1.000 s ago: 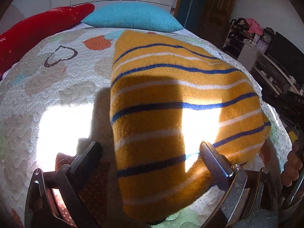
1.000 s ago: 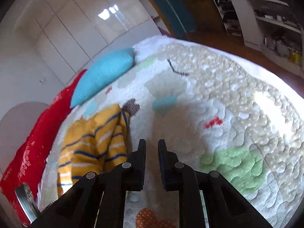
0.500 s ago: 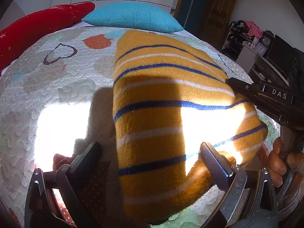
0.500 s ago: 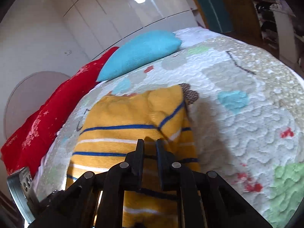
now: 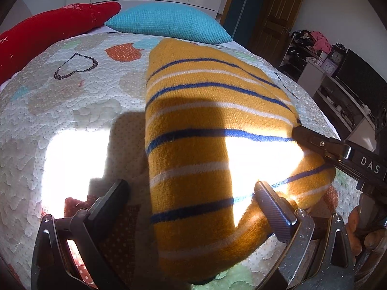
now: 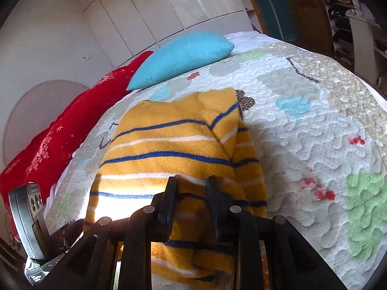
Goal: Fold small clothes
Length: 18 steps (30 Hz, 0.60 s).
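A folded yellow sweater (image 5: 208,125) with blue and white stripes lies on the quilted bed cover (image 5: 60,111). My left gripper (image 5: 191,193) is open, with its fingers on either side of the sweater's near end. My right gripper (image 6: 191,188) is slightly open over the sweater (image 6: 169,149) near its right side, with fabric between its fingers; it also shows in the left wrist view (image 5: 321,145) touching the sweater's right edge.
A turquoise pillow (image 5: 169,21) and a red pillow (image 5: 48,26) lie at the head of the bed. White wardrobe doors (image 6: 154,12) stand behind. Shelves with clutter (image 5: 321,58) and a wooden door (image 5: 273,17) are to the right of the bed.
My right gripper has swung from the bare quilt over to the sweater, come down onto its right side and opened a little. My left gripper has hardly moved.
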Each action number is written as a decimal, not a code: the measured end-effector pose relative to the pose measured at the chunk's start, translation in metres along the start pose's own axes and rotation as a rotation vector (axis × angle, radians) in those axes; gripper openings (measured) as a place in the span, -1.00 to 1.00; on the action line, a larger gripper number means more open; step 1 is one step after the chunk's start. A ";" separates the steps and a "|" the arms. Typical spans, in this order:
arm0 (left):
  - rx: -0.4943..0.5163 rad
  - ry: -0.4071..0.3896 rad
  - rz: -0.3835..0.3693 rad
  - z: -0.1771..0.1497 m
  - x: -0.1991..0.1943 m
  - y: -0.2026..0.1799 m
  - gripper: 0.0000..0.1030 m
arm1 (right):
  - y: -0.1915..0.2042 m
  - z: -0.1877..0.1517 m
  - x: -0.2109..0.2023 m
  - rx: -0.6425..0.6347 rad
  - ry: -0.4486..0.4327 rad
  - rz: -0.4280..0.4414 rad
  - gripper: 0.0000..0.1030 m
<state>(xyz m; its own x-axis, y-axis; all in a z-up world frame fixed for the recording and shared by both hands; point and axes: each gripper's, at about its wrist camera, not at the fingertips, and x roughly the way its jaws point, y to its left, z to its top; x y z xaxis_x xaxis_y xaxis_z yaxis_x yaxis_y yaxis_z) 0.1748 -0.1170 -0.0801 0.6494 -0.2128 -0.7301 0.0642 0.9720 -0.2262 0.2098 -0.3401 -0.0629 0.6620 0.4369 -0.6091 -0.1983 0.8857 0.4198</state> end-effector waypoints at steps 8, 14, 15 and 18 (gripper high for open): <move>-0.021 -0.007 -0.030 -0.001 -0.001 0.004 1.00 | -0.028 -0.020 -0.057 0.108 -0.064 -0.061 -0.17; -0.021 -0.007 -0.029 -0.001 -0.001 0.004 1.00 | -0.046 -0.025 -0.019 0.163 0.040 -0.045 -0.06; -0.022 -0.007 -0.031 -0.001 -0.001 0.004 1.00 | -0.051 -0.023 -0.020 0.187 0.039 -0.018 -0.03; -0.022 -0.007 -0.029 -0.001 -0.002 0.004 1.00 | -0.065 -0.025 -0.019 0.252 0.044 0.058 -0.01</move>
<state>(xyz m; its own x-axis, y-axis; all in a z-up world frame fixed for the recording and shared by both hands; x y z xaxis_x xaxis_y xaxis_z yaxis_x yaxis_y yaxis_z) 0.1731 -0.1124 -0.0801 0.6528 -0.2397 -0.7186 0.0666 0.9631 -0.2608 0.1916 -0.4021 -0.0954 0.6214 0.4968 -0.6058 -0.0451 0.7946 0.6055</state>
